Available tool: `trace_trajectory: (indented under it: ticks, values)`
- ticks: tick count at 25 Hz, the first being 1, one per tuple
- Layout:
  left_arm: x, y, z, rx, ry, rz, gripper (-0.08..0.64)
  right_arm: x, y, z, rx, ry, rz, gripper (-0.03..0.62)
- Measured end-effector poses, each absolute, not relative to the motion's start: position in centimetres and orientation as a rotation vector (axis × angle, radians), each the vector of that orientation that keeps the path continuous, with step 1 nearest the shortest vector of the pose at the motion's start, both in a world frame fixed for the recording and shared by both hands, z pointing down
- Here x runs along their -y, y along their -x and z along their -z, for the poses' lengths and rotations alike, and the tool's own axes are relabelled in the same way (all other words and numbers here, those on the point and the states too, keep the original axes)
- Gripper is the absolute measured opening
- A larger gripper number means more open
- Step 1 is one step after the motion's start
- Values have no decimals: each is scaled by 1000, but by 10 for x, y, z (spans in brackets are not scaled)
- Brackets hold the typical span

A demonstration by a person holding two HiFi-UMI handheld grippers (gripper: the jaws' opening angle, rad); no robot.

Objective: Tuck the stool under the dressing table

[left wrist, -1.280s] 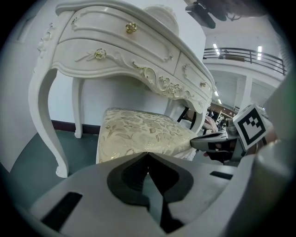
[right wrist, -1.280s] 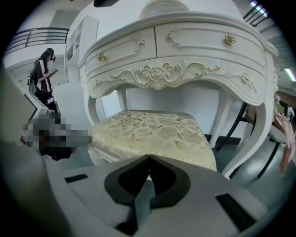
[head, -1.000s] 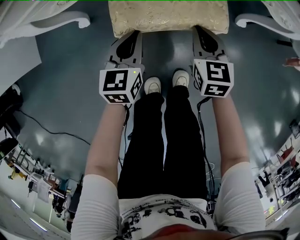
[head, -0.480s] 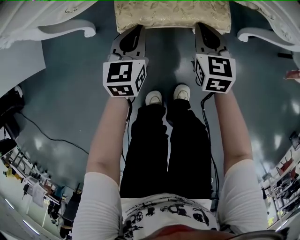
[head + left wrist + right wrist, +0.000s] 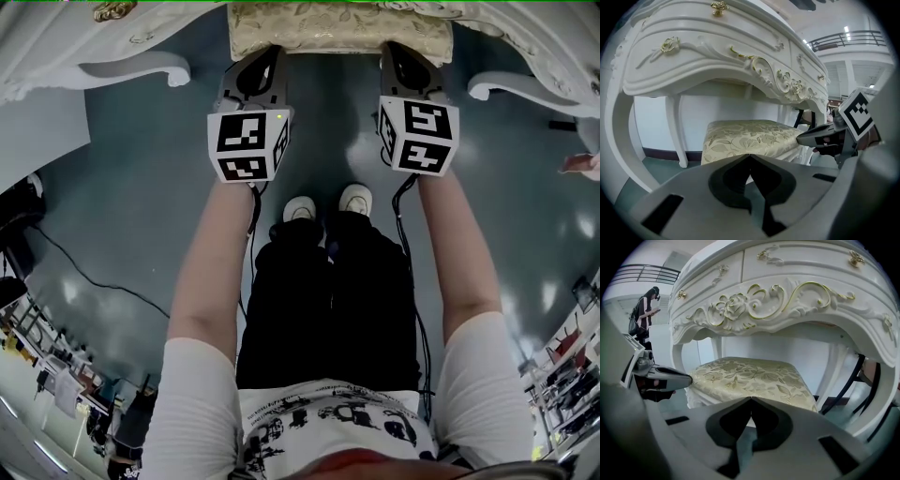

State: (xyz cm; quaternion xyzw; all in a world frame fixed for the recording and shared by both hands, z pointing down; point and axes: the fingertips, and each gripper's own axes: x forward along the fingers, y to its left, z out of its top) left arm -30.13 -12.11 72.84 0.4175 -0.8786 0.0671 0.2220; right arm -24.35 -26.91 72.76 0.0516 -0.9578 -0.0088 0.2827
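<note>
Gold-brocade stool (image 5: 342, 33) is being faced at its near edge by left claw (image 5: 264, 56) and right claw (image 5: 398, 52), both pinched together, empty; its far part is being hidden under the dressing table (image 5: 141, 64).

Bright, even indoor light fills all three views. In the head view the glossy floor (image 5: 122, 216) throws back soft pale patches of overhead lamps, and the wide lens bows the room at the lower corners. Both gripper views sit inside a dark round vignette with strong barrel distortion. At the left gripper view's upper right, ceiling strip lights (image 5: 846, 29) glare. Shade lies under the dressing table (image 5: 787, 301), while the stool (image 5: 750, 376) cushion is well lit. The nearest foreground there looks soft
</note>
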Motion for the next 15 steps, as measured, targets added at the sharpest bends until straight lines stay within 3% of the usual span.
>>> trace_trajectory:
  ticks: [10,15]
  values:
    - [120,297,-725,2403,-1128,-211,20,265,236,-727,2515,-127,-7,18]
    - [115,272,-686,2436,-1148,-200,20,243,210,-692,2517,-43,-34,17]
